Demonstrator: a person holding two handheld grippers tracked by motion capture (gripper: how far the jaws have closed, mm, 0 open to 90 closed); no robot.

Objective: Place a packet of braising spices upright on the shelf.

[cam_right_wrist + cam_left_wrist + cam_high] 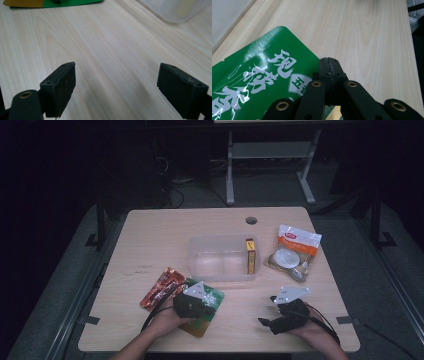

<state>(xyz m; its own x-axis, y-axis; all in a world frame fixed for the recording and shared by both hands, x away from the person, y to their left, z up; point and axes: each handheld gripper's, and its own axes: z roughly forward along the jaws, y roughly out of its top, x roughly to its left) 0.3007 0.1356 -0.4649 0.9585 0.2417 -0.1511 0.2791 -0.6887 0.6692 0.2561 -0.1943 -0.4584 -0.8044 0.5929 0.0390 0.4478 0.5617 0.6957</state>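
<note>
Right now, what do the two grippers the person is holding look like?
Both are black. The left gripper and the right gripper each carry a grey three-cornered plate on top and trail a black cable. Up close, the jaws are blocky black pads on arms with brass-ringed pivot holes.

left gripper (pixel 192 305): black body, grey three-cornered plate, black cable, brass-ringed holes in the arms
right gripper (pixel 285 317): black, grey plate, black cable, blocky black jaw pads
forearms: bare, no sleeves
</note>
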